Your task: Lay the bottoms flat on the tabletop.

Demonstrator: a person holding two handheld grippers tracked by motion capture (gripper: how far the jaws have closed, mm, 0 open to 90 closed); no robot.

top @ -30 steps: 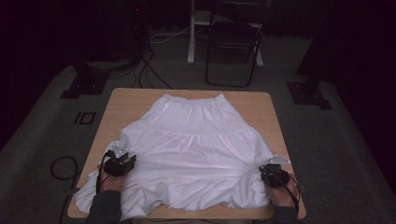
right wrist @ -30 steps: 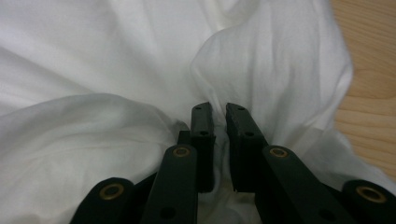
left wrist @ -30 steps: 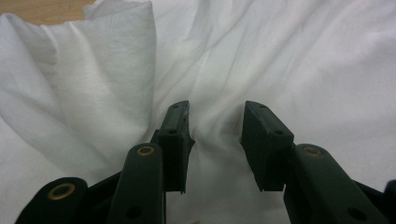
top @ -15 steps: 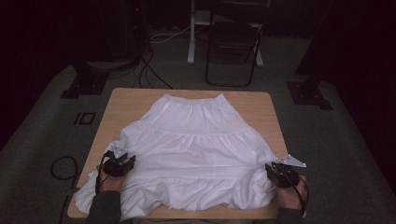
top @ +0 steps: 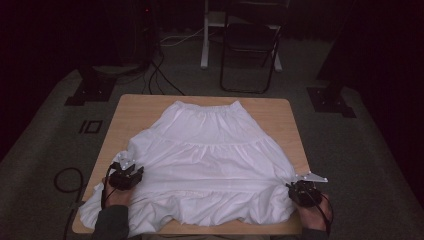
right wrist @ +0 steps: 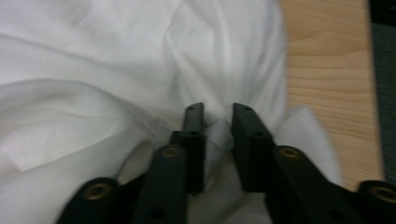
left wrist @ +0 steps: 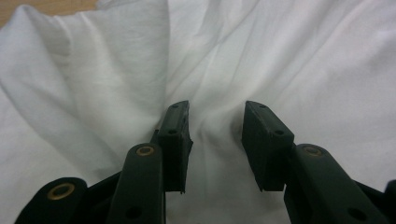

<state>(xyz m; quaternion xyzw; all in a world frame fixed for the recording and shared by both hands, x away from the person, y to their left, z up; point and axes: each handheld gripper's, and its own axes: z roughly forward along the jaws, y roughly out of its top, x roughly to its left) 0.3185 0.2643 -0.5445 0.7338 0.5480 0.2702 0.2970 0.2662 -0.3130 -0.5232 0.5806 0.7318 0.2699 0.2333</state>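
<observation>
A white tiered skirt (top: 210, 150) lies spread on the wooden table (top: 280, 115), waistband at the far side, hem bunched along the near edge. My left gripper (top: 134, 173) rests on the skirt's left side. In the left gripper view its jaws (left wrist: 215, 135) stand apart, with a soft ridge of cloth (left wrist: 93, 93) between them. My right gripper (top: 292, 187) is at the skirt's right corner near the table edge. Its jaws (right wrist: 217, 135) have just been closing and pinch a bunch of the white cloth (right wrist: 93, 70).
Bare wood (right wrist: 327, 70) lies just right of the pinched corner, with the table edge and grey carpet beyond. A folding chair (top: 250, 45) and a white post stand behind the table. Cables (top: 160, 75) and black stand bases (top: 85, 92) lie on the floor.
My right gripper has moved right toward the table's edge, drawing the skirt's right corner out with it. The left gripper has stayed where it was.
</observation>
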